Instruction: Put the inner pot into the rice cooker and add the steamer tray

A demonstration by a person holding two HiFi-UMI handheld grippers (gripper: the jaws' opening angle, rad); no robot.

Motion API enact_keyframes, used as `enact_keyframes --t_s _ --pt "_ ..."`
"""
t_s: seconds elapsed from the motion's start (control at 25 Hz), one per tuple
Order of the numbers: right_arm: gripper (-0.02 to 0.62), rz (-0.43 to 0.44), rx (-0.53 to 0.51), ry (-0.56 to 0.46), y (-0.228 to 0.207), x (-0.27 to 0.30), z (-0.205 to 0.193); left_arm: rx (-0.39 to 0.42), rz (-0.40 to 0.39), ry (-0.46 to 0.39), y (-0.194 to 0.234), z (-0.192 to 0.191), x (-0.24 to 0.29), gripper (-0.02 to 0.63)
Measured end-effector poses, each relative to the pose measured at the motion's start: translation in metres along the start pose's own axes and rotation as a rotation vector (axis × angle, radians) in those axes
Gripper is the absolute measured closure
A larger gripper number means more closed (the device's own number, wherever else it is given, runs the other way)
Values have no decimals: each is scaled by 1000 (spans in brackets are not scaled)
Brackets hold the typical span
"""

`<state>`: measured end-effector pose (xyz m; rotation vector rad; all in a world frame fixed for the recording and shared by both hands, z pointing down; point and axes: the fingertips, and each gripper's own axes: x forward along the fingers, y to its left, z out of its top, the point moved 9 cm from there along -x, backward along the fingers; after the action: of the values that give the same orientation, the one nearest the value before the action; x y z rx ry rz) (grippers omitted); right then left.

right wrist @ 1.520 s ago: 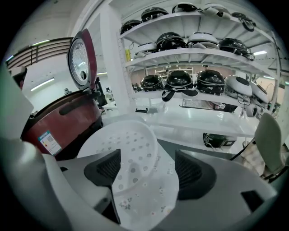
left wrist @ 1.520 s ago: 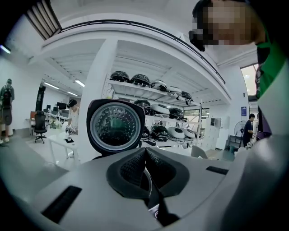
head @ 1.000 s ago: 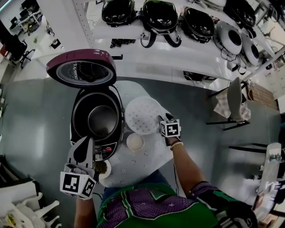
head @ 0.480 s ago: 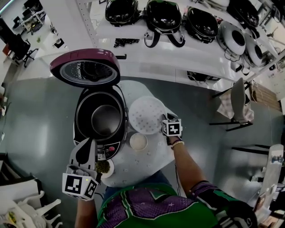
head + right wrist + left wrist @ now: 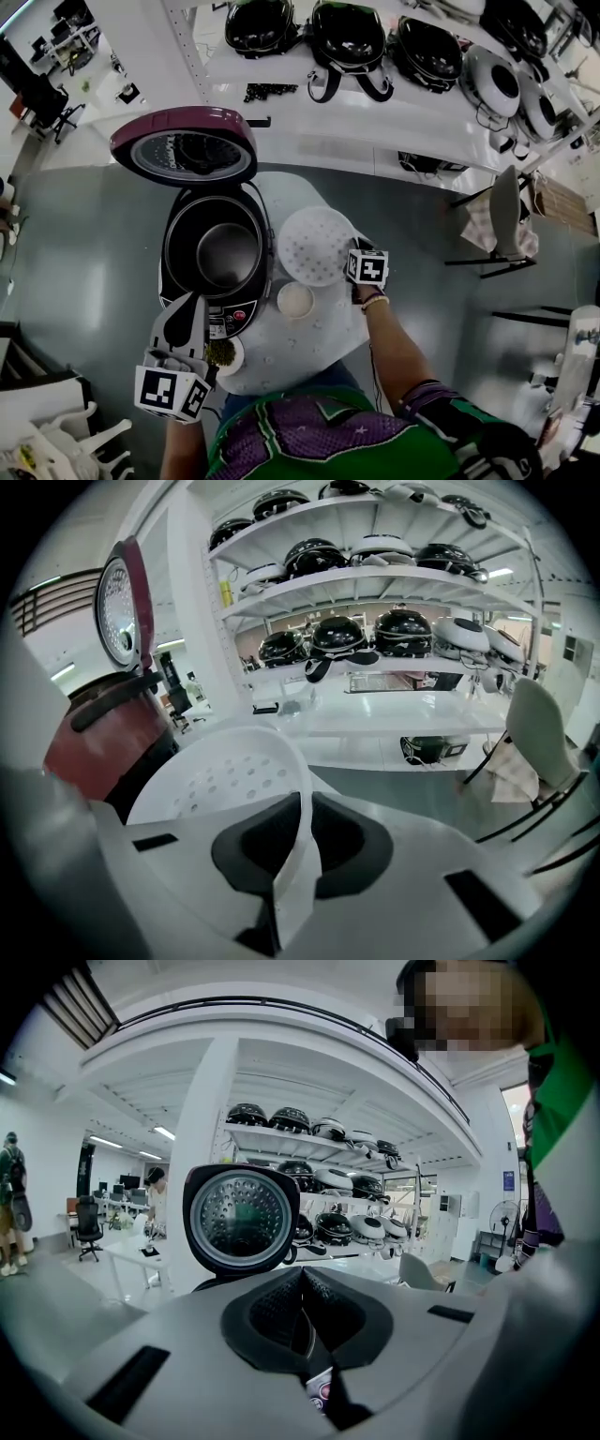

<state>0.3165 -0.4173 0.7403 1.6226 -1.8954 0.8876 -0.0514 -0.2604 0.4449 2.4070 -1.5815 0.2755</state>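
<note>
The rice cooker point(image 5: 170, 274) stands open on the round table, its maroon lid point(image 5: 183, 145) raised, and the metal inner pot point(image 5: 225, 251) sits inside it. Just right of the cooker lies the white perforated steamer tray point(image 5: 314, 246). My right gripper point(image 5: 352, 251) is at the tray's right rim; its jaws have just been closing. In the right gripper view the right gripper point(image 5: 298, 803) is shut on the steamer tray point(image 5: 225, 771), with the rim between its pads. My left gripper point(image 5: 185, 300) hangs shut and empty in front of the cooker's control panel, and the left gripper point(image 5: 302, 1274) points at the lid point(image 5: 242, 1218).
A small white bowl point(image 5: 295, 300) sits below the tray, and a dish of green stuff point(image 5: 221, 353) lies by the left gripper. The white table point(image 5: 309, 347) is small, with grey floor around it. Shelves with several black cookers point(image 5: 349, 36) stand behind, a chair point(image 5: 497, 216) to the right.
The right gripper's dark fingers have come together on the tray's right rim. The left gripper has stayed where it was. The tray and the cooker have not shifted.
</note>
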Motion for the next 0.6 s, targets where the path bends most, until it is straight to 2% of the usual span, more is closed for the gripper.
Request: enact_keyframes --t_s 0.6 --pt "577 15 130 -92 -12 -17 15 17 -3 -27 -10 8 -10 584"
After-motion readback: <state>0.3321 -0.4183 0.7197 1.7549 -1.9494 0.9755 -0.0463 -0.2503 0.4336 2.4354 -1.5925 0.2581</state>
